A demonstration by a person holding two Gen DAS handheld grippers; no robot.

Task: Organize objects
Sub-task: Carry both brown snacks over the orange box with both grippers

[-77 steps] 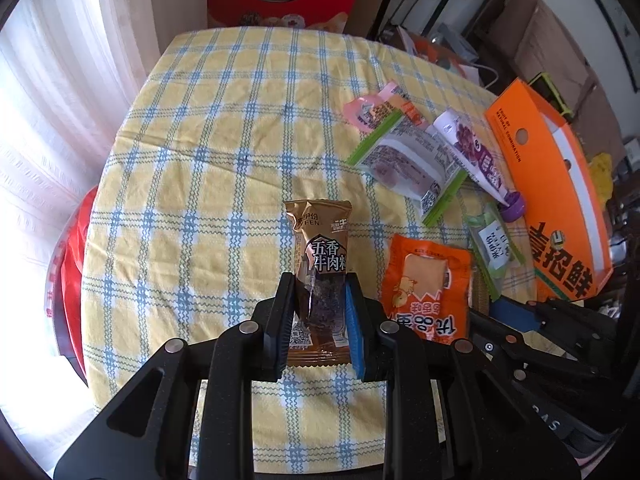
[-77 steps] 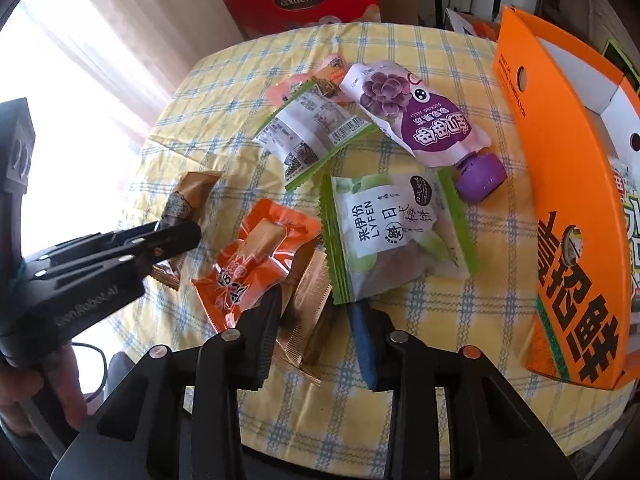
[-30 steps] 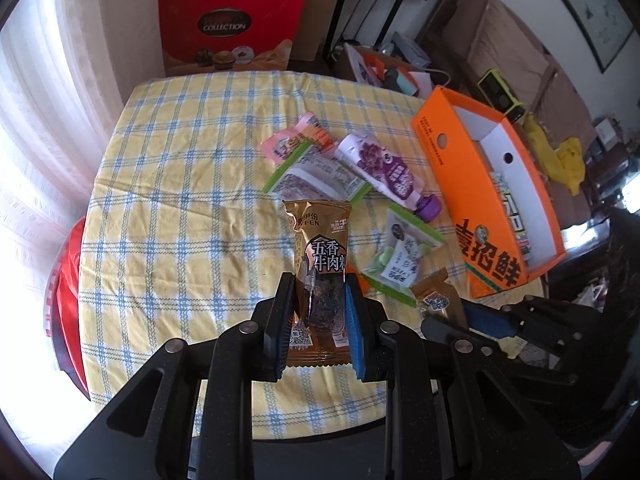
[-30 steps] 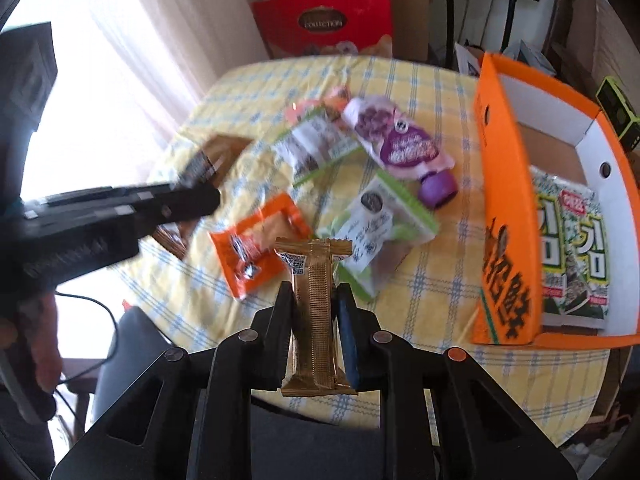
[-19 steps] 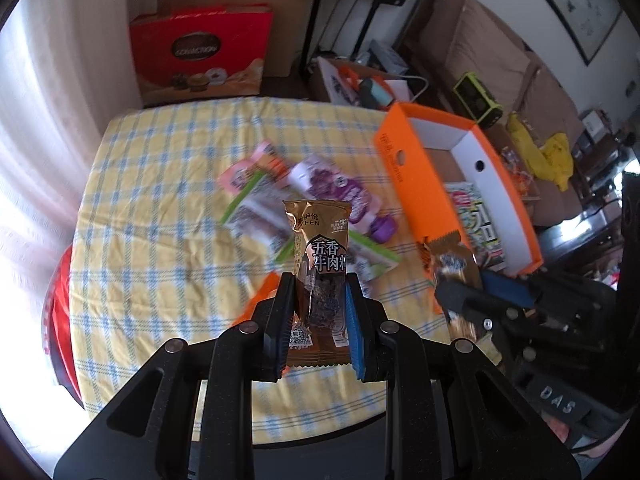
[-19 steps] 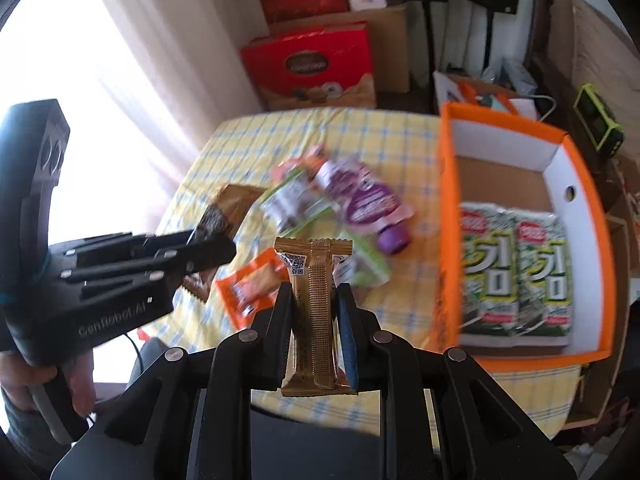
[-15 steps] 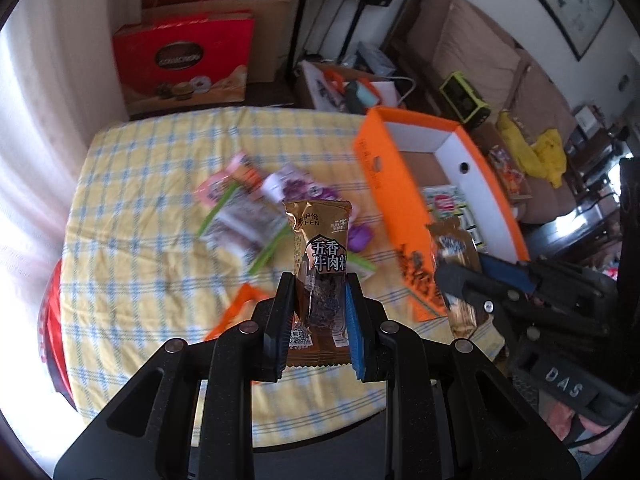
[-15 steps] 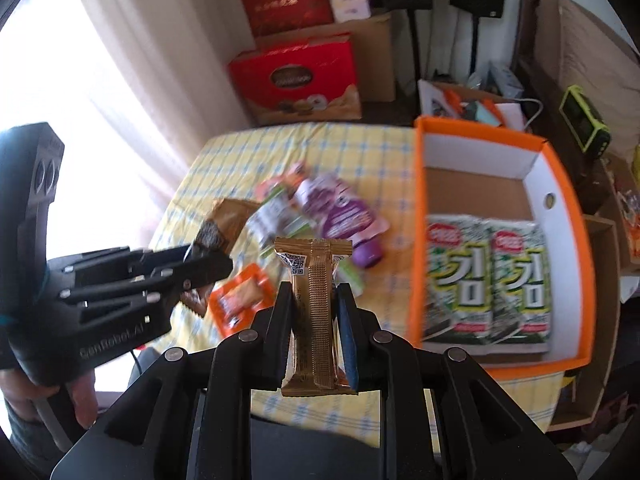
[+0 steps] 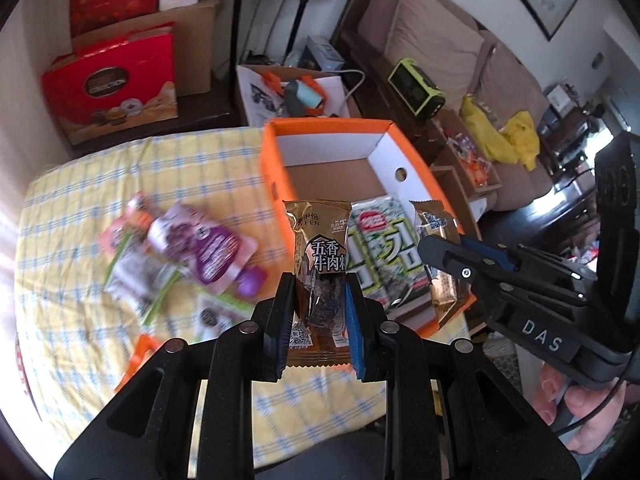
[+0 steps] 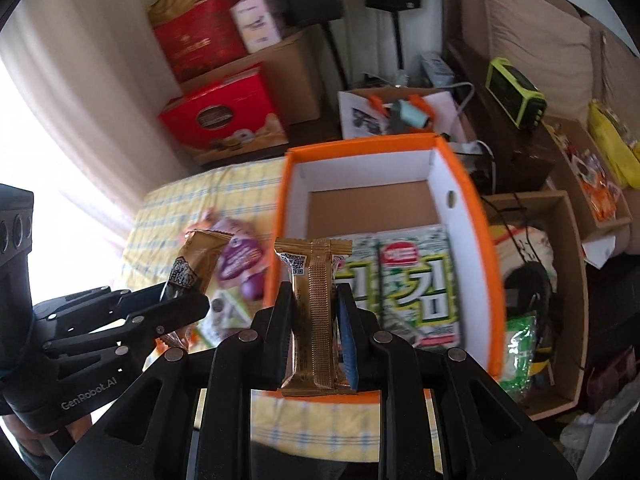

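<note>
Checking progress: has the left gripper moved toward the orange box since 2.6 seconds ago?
Yes. The left gripper went from over the tablecloth toward the orange box.

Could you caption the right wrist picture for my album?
Right hand-held gripper carries a gold snack packet toward the orange box.

Brown beef-jerky packet [image 9: 320, 264] — upright, clamped between the left gripper [image 9: 320, 308] fingers, printed face to camera. Gold packet [image 10: 314, 312] — upright in the right gripper [image 10: 316, 324], back seam showing. Orange box [image 10: 486, 256] open on the checked table, two green seaweed packs [image 10: 416, 284] flat inside; purple pouch [image 9: 204, 248] and other snacks blurred beside it.
</note>
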